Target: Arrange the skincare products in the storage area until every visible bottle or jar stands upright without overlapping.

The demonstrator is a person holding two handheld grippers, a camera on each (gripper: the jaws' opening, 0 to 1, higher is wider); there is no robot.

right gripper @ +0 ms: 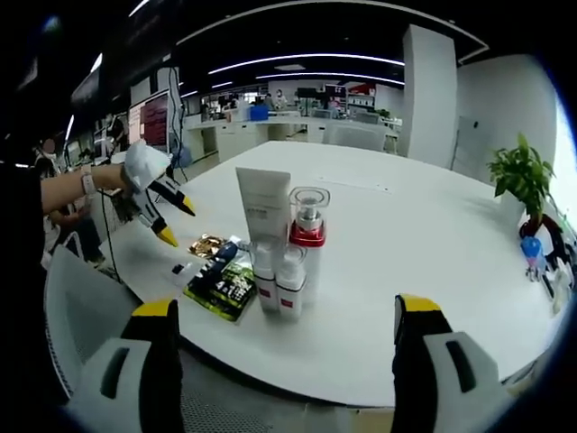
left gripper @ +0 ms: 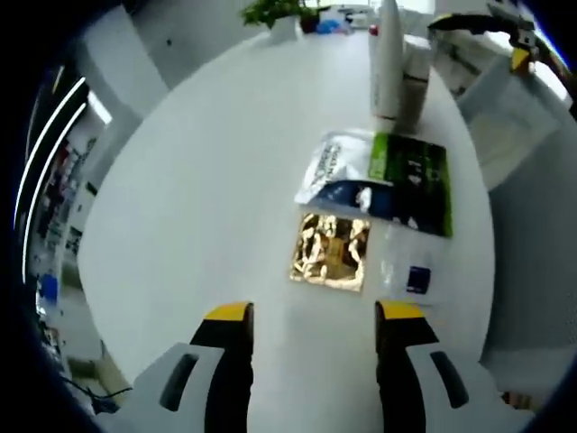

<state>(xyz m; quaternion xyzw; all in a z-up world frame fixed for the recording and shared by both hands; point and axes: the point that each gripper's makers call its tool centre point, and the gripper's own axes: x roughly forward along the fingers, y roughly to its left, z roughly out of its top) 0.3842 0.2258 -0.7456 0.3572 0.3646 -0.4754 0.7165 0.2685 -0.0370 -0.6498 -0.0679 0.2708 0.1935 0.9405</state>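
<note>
The left gripper [left gripper: 313,311] hovers above the white counter [left gripper: 207,180] with its yellow-tipped jaws spread wide and nothing between them. Just beyond the jaws lies a gold foil sachet [left gripper: 331,252], flat on the counter. Touching its far edge is a dark blue sachet [left gripper: 374,200], which overlaps a white sachet [left gripper: 331,162] and a green-and-black packet [left gripper: 413,176]. A small clear sachet with a blue label [left gripper: 413,275] lies beside the gold one, near the counter's edge. Farther along that edge a tall white bottle [left gripper: 387,59] stands upright against a white tube [left gripper: 416,77]. A potted plant [left gripper: 275,13] sits at the far end.

In the right gripper view, the right gripper [right gripper: 284,311] is also spread open, holding nothing, level with the near edge of the counter. The skincare products stand upright in a tight cluster near that edge: the white tube, a clear-capped bottle with a red collar [right gripper: 307,230], and two small white bottles with red labels [right gripper: 279,280] in front, touching each other. The flat packets lie just beside them. The left gripper shows beyond the packets, held by a person's hand.
</note>
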